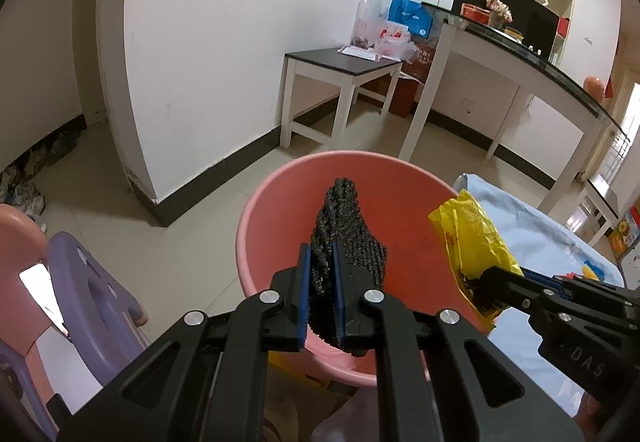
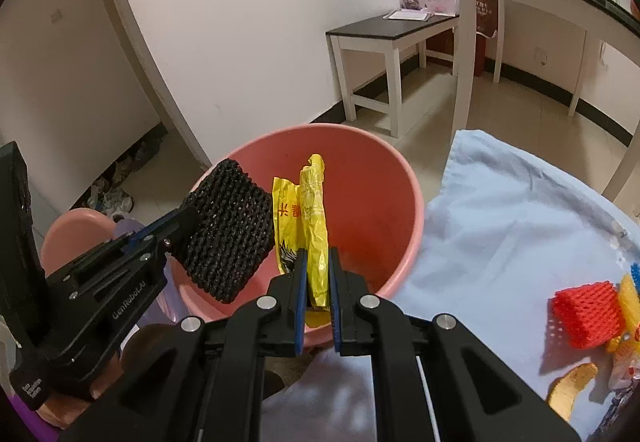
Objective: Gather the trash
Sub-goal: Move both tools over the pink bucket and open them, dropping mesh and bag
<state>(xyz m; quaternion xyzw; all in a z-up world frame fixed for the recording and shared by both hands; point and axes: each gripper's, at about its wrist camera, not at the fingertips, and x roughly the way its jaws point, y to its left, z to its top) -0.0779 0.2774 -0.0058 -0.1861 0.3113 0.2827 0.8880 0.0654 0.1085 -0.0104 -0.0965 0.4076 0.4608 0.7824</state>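
Both tongs' catches hide bucket [image 2: 404, 178] floor, banana peel [image 2: 570, 388] cut off

Bucket [image 2: 400, 202] left of cloth [image 2: 500, 222]

- The bucket [image 2: 404, 218] mouth is open, its inside bare of anything lying in it.
- The net [image 2: 228, 234] in the left gripper [image 1: 322, 262] and the wrapper [image 2: 314, 226] in the right gripper [image 2: 318, 262] hang close side by side over it.
- The stools [image 1: 96, 282] crowd the bucket's left; the cloth [image 2: 500, 226] lies at its right.
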